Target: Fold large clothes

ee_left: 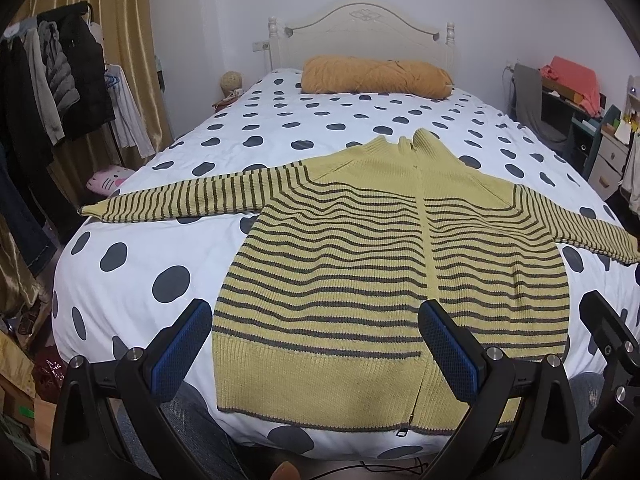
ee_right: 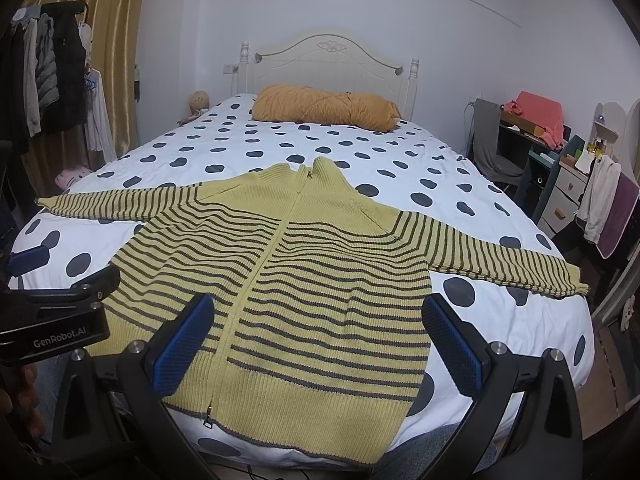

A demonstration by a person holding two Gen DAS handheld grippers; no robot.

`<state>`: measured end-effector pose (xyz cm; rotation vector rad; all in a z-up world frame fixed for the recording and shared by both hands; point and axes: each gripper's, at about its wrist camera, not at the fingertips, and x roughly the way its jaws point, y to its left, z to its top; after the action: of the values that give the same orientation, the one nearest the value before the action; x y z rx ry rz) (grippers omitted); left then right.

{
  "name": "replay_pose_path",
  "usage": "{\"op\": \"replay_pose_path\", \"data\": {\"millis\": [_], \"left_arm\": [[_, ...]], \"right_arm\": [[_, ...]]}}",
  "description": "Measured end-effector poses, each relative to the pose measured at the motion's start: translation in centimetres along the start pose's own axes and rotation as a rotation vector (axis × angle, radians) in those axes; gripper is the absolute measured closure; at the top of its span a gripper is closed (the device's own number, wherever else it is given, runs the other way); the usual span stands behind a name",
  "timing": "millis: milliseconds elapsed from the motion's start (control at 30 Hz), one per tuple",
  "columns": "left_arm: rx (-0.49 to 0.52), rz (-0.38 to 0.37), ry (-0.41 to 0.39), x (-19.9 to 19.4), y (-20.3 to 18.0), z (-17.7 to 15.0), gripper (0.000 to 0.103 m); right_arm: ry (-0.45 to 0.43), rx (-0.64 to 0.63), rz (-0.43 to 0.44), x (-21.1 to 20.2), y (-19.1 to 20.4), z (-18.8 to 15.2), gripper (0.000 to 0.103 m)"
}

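A yellow zip cardigan with dark stripes (ee_left: 352, 264) (ee_right: 304, 280) lies flat on the polka-dot bed, front up, zipper shut, both sleeves spread sideways, hem toward me. My left gripper (ee_left: 316, 344) hovers open above the hem's left half, blue pads wide apart, nothing between them. My right gripper (ee_right: 316, 340) hangs open above the hem's right half, also empty. The right gripper's body shows at the right edge of the left wrist view, and the left gripper's black body (ee_right: 52, 320) at the left edge of the right wrist view.
The bed (ee_left: 132, 264) has a white headboard (ee_left: 360, 32) and an orange bolster pillow (ee_left: 376, 76) at the far end. A clothes rack with dark jackets (ee_left: 60, 80) stands left. A desk and drawers with clutter (ee_right: 560, 168) stand right. A pink plush (ee_left: 108, 180) lies beside the bed.
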<state>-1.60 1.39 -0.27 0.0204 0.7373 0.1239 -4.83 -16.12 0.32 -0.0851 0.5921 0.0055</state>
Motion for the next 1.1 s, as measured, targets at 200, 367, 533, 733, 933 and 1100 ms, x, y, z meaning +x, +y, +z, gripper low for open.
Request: {"op": "replay_pose_path", "data": {"millis": [200, 367, 533, 733, 933, 1100], "left_arm": [[0.001, -0.001, 0.0, 0.0, 0.0, -0.1, 0.0], [0.0, -0.002, 0.004, 0.0, -0.1, -0.1, 0.0], [-0.005, -0.007, 0.009, 0.1, 0.0, -0.2, 0.0], [-0.018, -0.01, 0.017, 0.3, 0.3, -0.2, 0.0], [-0.028, -0.024, 0.024, 0.5, 0.4, -0.2, 0.0], [-0.084, -0.082, 0.045, 1.1, 1.8, 0.1, 0.0]], "right_arm": [[0.001, -0.003, 0.001, 0.0, 0.2, 0.0, 0.0], [0.001, -0.001, 0.001, 0.0, 0.2, 0.0, 0.0], [0.001, -0.001, -0.001, 0.0, 0.2, 0.0, 0.0], [0.001, -0.001, 0.0, 0.1, 0.3, 0.0, 0.0], [0.003, -0.003, 0.004, 0.0, 0.4, -0.2, 0.0], [0.008, -0.006, 0.009, 0.2, 1.2, -0.7, 0.0]]}}
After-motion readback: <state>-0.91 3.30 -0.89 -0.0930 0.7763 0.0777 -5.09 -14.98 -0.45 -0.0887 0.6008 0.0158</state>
